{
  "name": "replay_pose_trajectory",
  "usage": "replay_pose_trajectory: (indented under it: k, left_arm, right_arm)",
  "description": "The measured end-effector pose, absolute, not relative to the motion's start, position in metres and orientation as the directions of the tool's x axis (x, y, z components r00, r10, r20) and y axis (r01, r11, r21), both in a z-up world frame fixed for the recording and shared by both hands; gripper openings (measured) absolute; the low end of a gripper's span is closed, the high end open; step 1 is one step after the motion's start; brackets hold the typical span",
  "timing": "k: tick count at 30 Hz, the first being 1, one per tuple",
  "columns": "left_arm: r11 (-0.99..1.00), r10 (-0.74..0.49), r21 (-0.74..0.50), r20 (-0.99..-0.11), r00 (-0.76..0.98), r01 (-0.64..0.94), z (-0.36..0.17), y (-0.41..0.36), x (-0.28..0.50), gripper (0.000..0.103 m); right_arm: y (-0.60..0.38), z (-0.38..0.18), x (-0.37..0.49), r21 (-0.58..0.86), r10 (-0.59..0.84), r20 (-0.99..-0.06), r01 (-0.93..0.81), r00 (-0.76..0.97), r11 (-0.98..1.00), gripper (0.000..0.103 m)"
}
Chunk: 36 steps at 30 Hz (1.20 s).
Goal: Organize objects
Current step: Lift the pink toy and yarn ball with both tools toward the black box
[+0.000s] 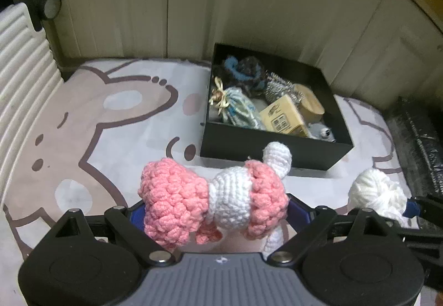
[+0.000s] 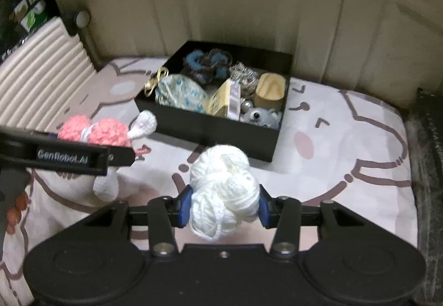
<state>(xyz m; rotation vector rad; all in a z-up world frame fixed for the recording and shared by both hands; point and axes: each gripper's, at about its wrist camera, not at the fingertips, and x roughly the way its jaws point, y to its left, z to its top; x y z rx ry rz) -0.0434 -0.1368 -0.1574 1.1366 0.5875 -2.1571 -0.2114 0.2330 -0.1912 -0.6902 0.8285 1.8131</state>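
My left gripper point(image 1: 216, 211) is shut on a pink and white crochet doll point(image 1: 193, 200), held above the cartoon-print mat in front of a black box point(image 1: 249, 145). The doll also shows in the right wrist view point(image 2: 108, 131), beside the left gripper's arm. My right gripper point(image 2: 224, 203) is shut on a white yarn ball point(image 2: 224, 184), also in front of the black box point(image 2: 207, 128). The yarn ball shows at the right in the left wrist view point(image 1: 373, 192). The box holds several items: a blue and dark yarn piece, a patterned pouch, a cardboard package, a wooden block, a grey plush.
A cartoon-print mat point(image 1: 83, 117) covers the surface. A white ribbed cushion point(image 1: 22, 62) stands at the left. Cream cabinet doors point(image 1: 249, 1) rise behind the box. A dark textured edge point(image 2: 426, 167) runs along the right.
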Motion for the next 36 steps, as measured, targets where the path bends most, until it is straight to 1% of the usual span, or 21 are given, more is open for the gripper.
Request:
replay_pose_trajectory:
  k: [4,11,15,19,22,24,28,34,36]
  left_arm:
    - [-0.715,-0.33,-0.1,-0.824,-0.461,0.691,-0.143,-0.13,-0.037,0.093]
    - [-0.745,-0.382,-0.063,-0.776,-0.501,0.665,-0.123,-0.12,-0.033,0.093]
    - [-0.783,-0.41,-0.016,-0.738,-0.535,0.622,-0.114,-0.115,-0.035,0.093]
    - [-0.822,-0.405,0.0,-0.703,-0.585,0.57,-0.107,-0.116,-0.041,0.093]
    - [-0.844,-0.42,0.044,-0.673,-0.608,0.534,-0.101,-0.12,-0.052,0.093]
    - [-0.851,-0.42,0.052,-0.663,-0.619,0.522,-0.1,-0.124,-0.06,0.093]
    - [-0.857,-0.39,0.006,-0.662,-0.64,0.516,-0.098,-0.138,-0.081,0.093]
    - [-0.822,-0.289,-0.196,-0.666,-0.688,0.535,-0.105,-0.166,-0.117,0.093]
    - [-0.807,-0.279,-0.236,-0.655,-0.702,0.541,-0.108,-0.173,-0.125,0.093]
  right_arm:
    - [0.228,-0.179,-0.203,0.255,0.578,-0.738,-0.937,-0.348,-0.238,0.047]
    - [0.222,-0.155,-0.192,0.279,0.642,-0.69,-0.941,-0.335,-0.191,0.047]
    - [0.223,-0.145,-0.186,0.295,0.678,-0.66,-0.942,-0.322,-0.16,0.047]
    - [0.231,-0.137,-0.184,0.299,0.702,-0.638,-0.942,-0.315,-0.151,0.047]
    - [0.237,-0.131,-0.183,0.291,0.717,-0.624,-0.944,-0.312,-0.157,0.047]
    - [0.241,-0.129,-0.18,0.296,0.725,-0.614,-0.943,-0.312,-0.155,0.047]
    - [0.252,-0.128,-0.177,0.301,0.731,-0.604,-0.94,-0.318,-0.159,0.047]
    - [0.278,-0.138,-0.172,0.281,0.738,-0.61,-0.95,-0.289,-0.139,0.048]
    - [0.287,-0.142,-0.172,0.285,0.741,-0.605,-0.949,-0.289,-0.138,0.048]
